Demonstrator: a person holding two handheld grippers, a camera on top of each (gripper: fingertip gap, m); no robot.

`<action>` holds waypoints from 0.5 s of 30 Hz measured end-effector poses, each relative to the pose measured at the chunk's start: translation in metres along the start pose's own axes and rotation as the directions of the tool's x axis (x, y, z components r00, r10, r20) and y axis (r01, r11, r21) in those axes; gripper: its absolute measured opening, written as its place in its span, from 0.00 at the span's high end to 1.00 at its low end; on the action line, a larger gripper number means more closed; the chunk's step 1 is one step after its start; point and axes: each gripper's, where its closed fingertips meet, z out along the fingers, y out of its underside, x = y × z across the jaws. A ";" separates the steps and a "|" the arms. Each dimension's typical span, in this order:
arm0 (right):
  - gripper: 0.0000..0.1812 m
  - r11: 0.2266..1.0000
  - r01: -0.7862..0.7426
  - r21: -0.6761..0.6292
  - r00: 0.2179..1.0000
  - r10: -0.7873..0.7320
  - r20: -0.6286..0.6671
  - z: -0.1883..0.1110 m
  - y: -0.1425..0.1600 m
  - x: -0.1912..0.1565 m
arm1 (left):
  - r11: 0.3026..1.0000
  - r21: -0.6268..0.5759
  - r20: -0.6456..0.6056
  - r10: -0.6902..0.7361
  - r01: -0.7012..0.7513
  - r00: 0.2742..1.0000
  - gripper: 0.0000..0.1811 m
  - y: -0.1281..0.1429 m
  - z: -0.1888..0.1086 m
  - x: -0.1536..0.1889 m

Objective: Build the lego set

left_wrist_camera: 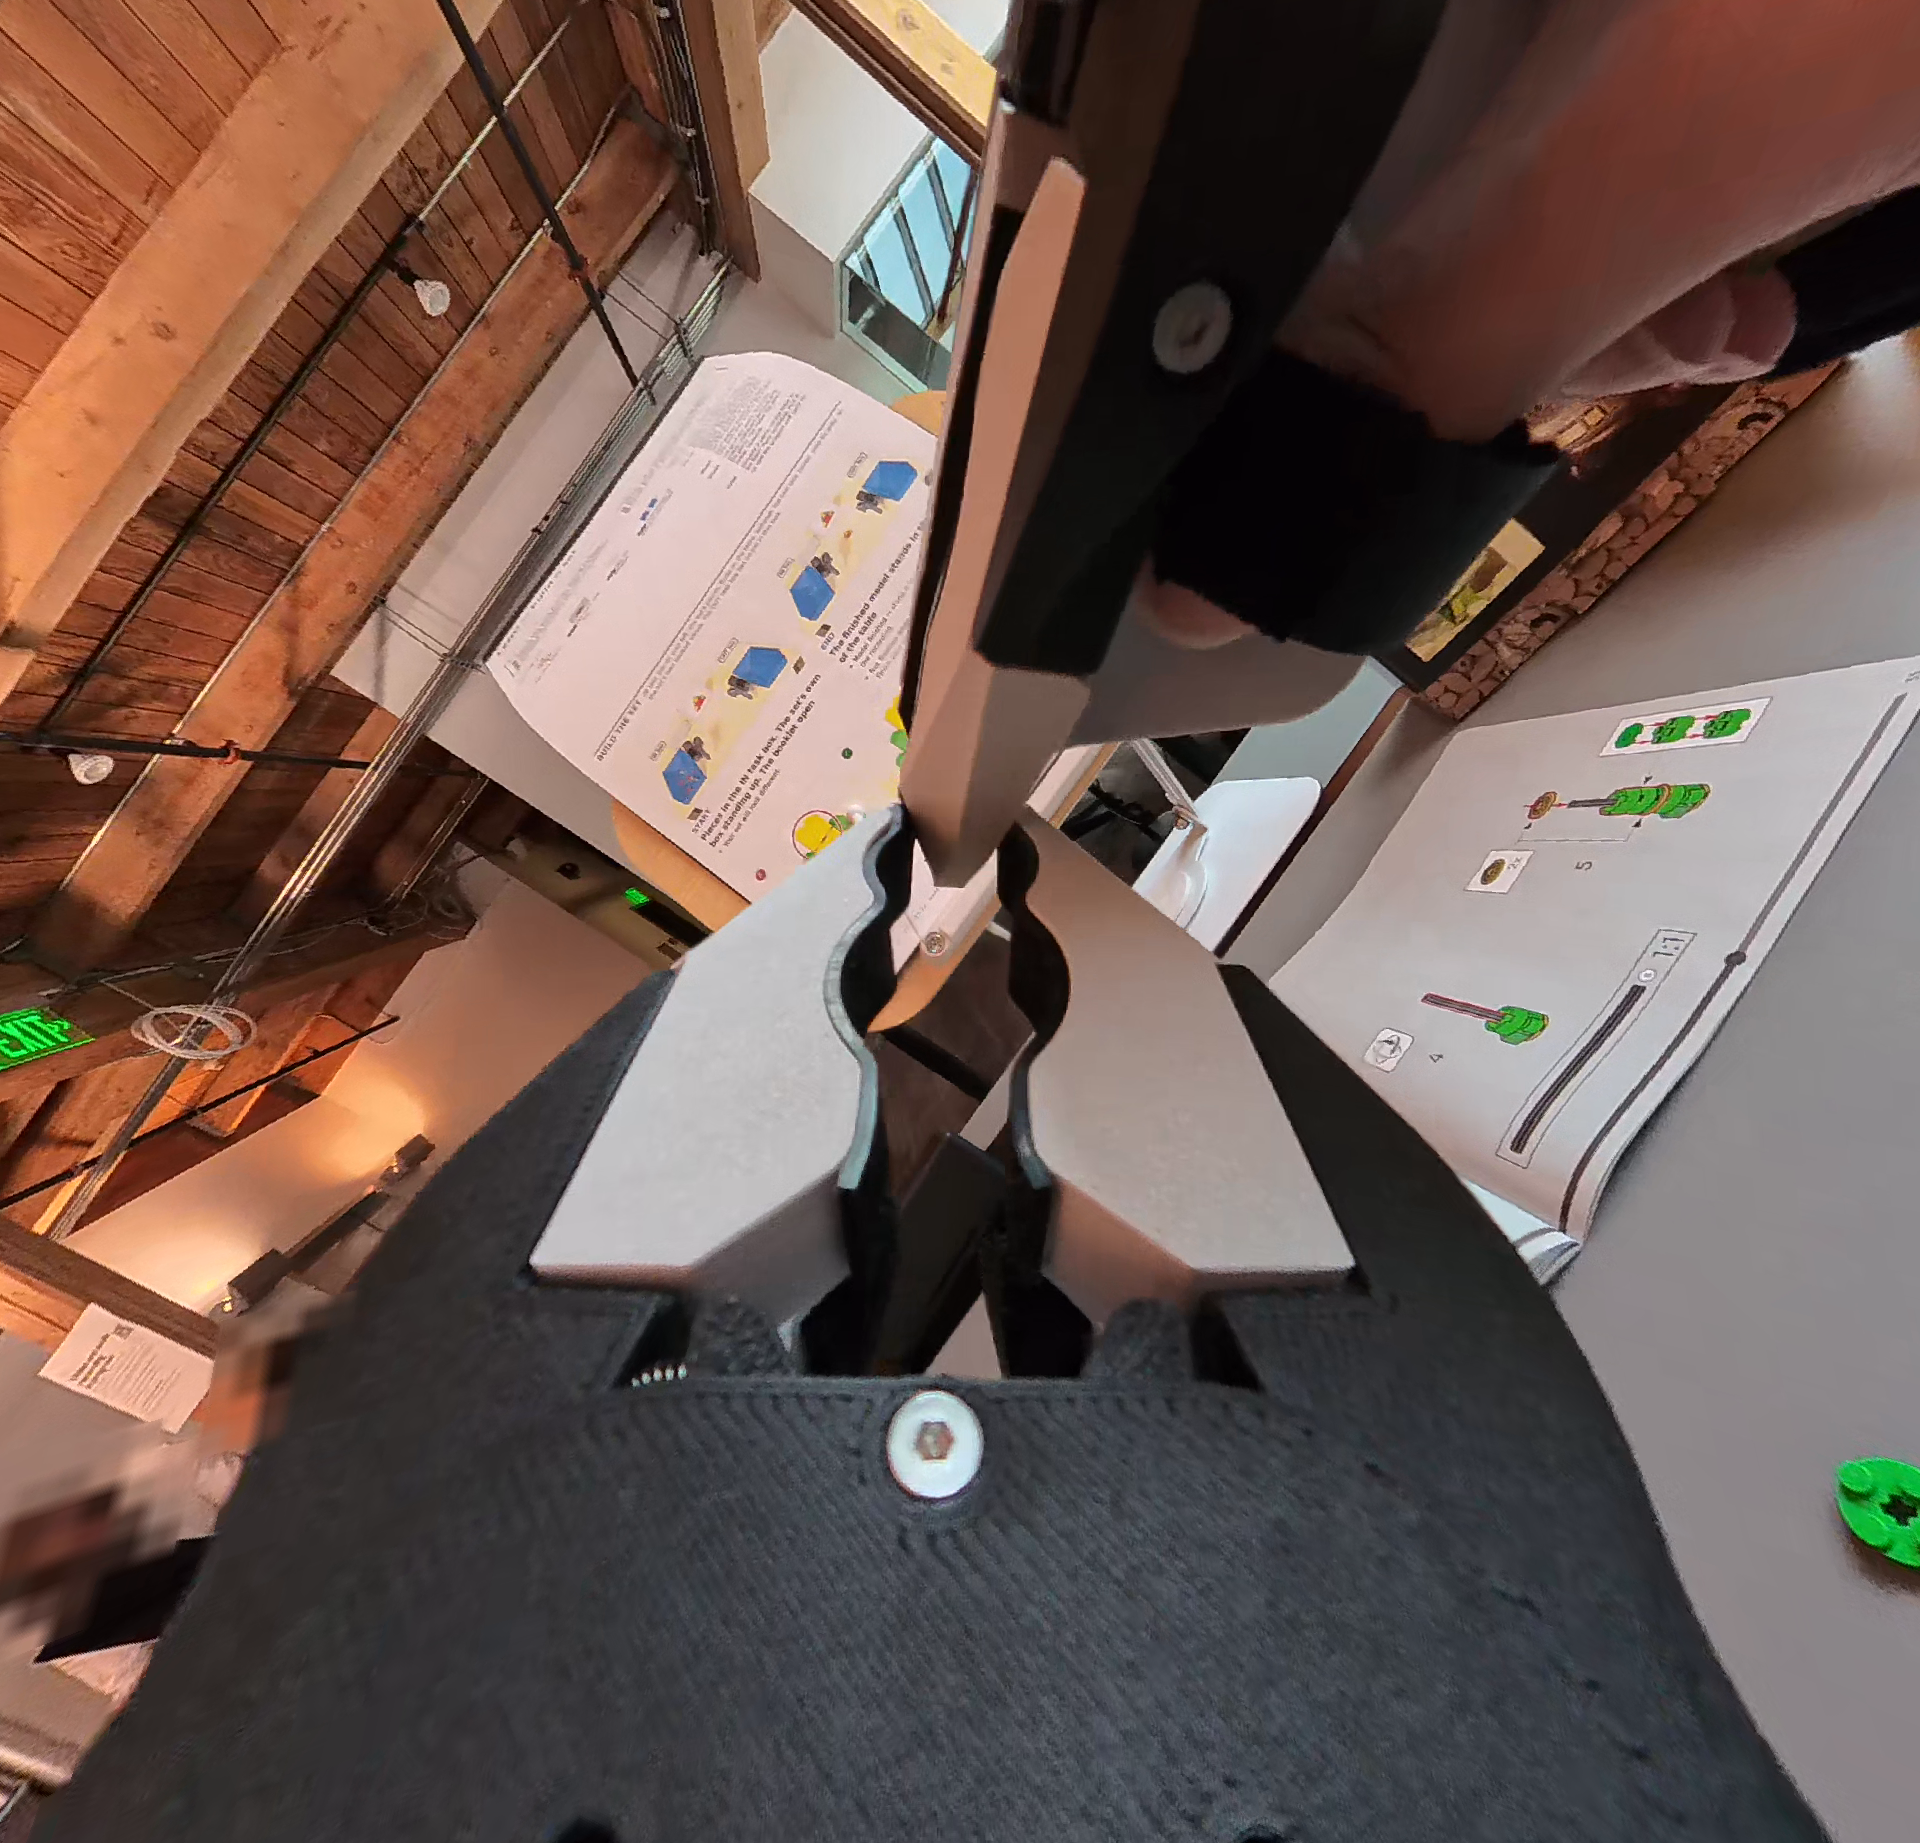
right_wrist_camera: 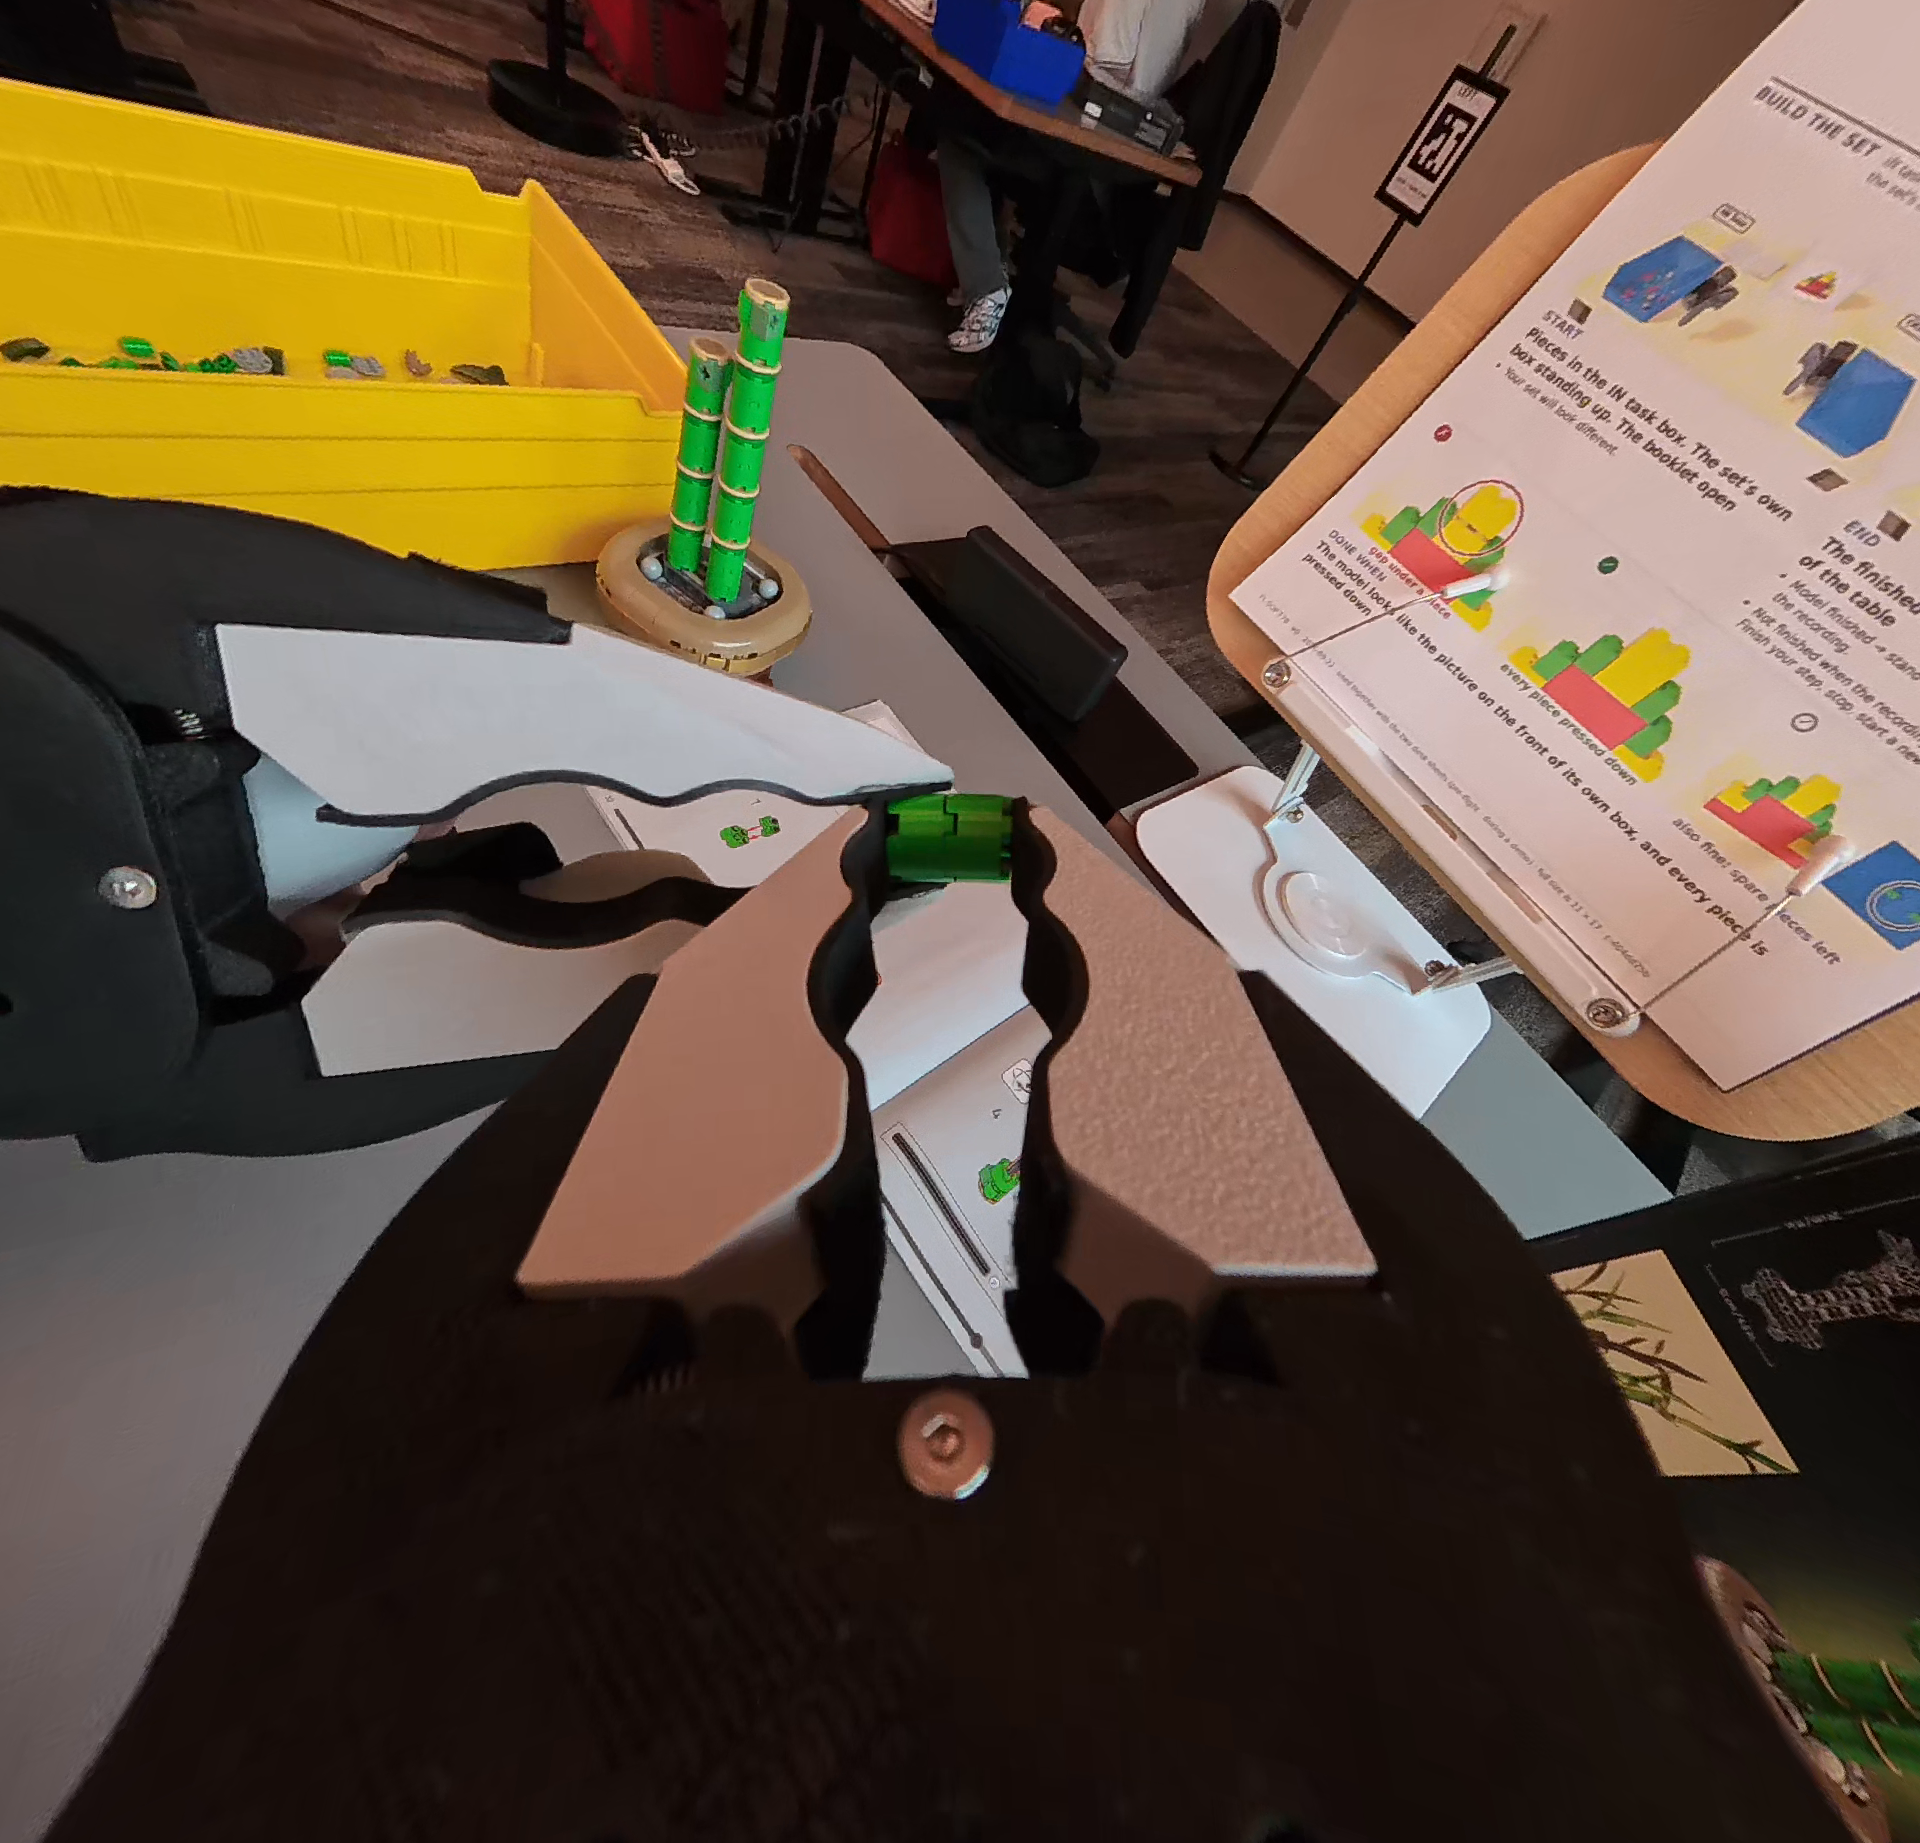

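Right gripper [right_wrist_camera: 948, 837] is pinching a short stack of green round pieces [right_wrist_camera: 948, 835] at its fingertips, held in the air above the open instruction booklet [right_wrist_camera: 935, 1004] on the grey table [right_wrist_camera: 156, 1326]. Left gripper [right_wrist_camera: 914, 785] comes in from the side, its tips touching or just beside the stack; jaws nearly pressed together, and I cannot tell what, if anything, is between them (possibly a thin axle, but the left wrist view only shows the right tool's finger crossing its tips). Looks like the sub-assembly step on the open booklet page: green rounds threaded on a rod. Partly built model [right_wrist_camera: 717, 505], two green stalks on a tan round base, stands by the yellow bin [right_wrist_camera: 312, 474] of loose parts. One green round plate [left_wrist_camera: 1883, 1507] lies loose on the table. Next move calls for lining up the stack's centre hole with whatever the left holds, then pushing straight along the axis while the right keeps its grip firm.
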 end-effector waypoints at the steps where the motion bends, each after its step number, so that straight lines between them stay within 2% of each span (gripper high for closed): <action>1: 0.88 1.000 -0.001 -0.006 1.000 0.001 -0.004 0.000 0.000 0.000 | 1.000 0.001 0.002 0.007 -0.007 1.000 0.92 0.000 0.000 0.000; 8: 0.87 0.999 0.028 -0.033 0.999 -0.028 -0.022 -0.004 0.001 0.001 | 0.995 0.018 0.050 0.093 -0.094 0.994 0.92 -0.004 -0.002 -0.001; 15: 0.87 0.998 0.068 0.012 0.997 -0.068 0.038 -0.009 -0.005 -0.005 | 0.989 0.080 0.077 0.121 -0.127 0.990 0.92 -0.011 -0.008 -0.004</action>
